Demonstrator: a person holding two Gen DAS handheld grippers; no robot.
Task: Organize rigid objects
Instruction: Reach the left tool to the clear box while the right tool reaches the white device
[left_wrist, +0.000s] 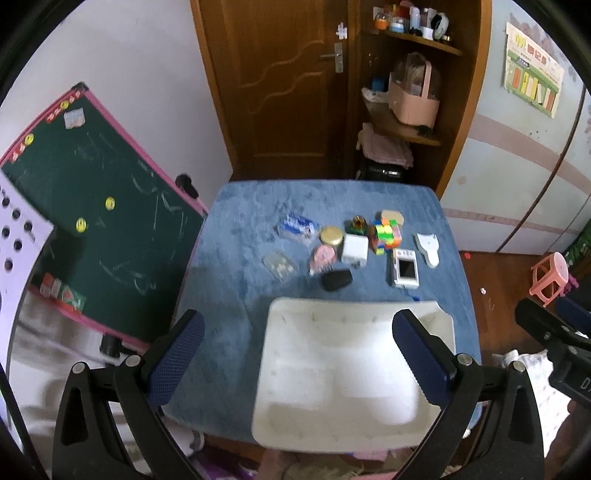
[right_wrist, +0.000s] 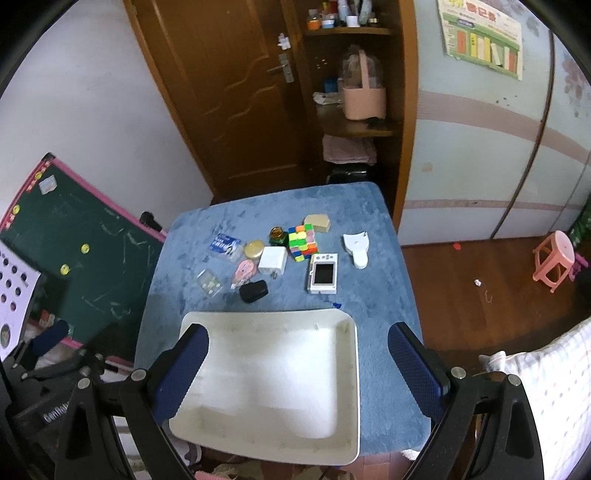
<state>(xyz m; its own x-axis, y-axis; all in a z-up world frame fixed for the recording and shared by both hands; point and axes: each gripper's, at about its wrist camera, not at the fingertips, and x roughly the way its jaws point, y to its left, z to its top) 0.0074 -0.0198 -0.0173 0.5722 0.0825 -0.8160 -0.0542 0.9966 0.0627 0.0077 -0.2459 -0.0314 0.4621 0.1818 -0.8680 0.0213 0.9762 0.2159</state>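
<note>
No legible writing: the wall poster (right_wrist: 480, 35) print is blurring out. Left gripper (left_wrist: 297, 352) is hovering with jaws spread wide, holding nothing. Right gripper (right_wrist: 297, 363) is likewise gaping and empty. White tray (right_wrist: 343, 454) is sitting empty at the near table edge; puzzle cube (right_wrist: 302, 242), toy camera (right_wrist: 323, 273), white charger (right_wrist: 272, 260) and black case (right_wrist: 253, 291) are lying beyond it on the blue cloth (right_wrist: 384, 369).

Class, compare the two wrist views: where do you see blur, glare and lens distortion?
Left wrist view: motion blur smears the white tray and the small items; the door bows, and the corners go black. Right wrist view: sharper, though the tray's floor is washed out by glare, and the wardrobe curves.
</note>
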